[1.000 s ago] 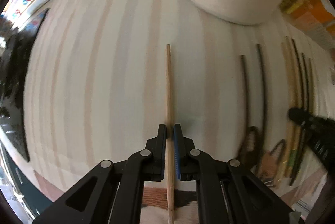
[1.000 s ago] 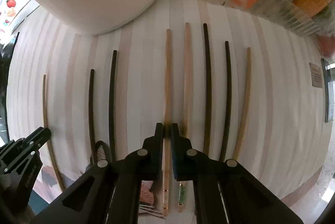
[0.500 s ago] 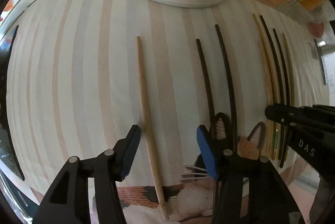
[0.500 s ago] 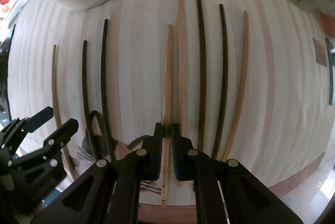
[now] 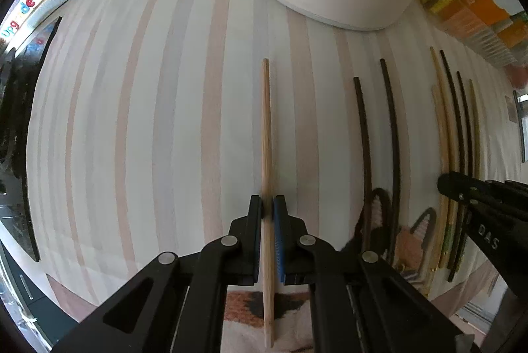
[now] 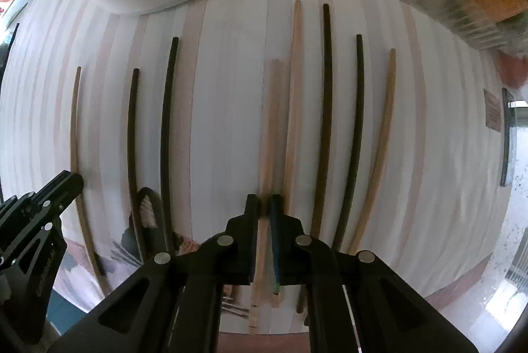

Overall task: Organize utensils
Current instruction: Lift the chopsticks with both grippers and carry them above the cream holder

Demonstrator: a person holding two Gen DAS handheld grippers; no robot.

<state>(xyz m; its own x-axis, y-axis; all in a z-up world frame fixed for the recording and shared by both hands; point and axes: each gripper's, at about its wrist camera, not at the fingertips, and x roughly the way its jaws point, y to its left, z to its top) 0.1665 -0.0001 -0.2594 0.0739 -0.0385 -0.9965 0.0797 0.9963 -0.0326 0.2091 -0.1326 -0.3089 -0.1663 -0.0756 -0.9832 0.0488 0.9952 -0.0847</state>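
left gripper pinching light wooden chopstick, lying lengthwise, tip pointing away | right gripper clamping another light chopstick | striped tablecloth covering table

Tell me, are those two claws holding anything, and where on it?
Yes. The left gripper is shut on a light wooden chopstick, toward its near end. The right gripper is shut on another pale chopstick, also toward its near end.

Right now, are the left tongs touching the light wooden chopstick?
Touching. The left wrist view shows the left tongs shut on the light wooden chopstick, both pads pressed against its sides with no gap.
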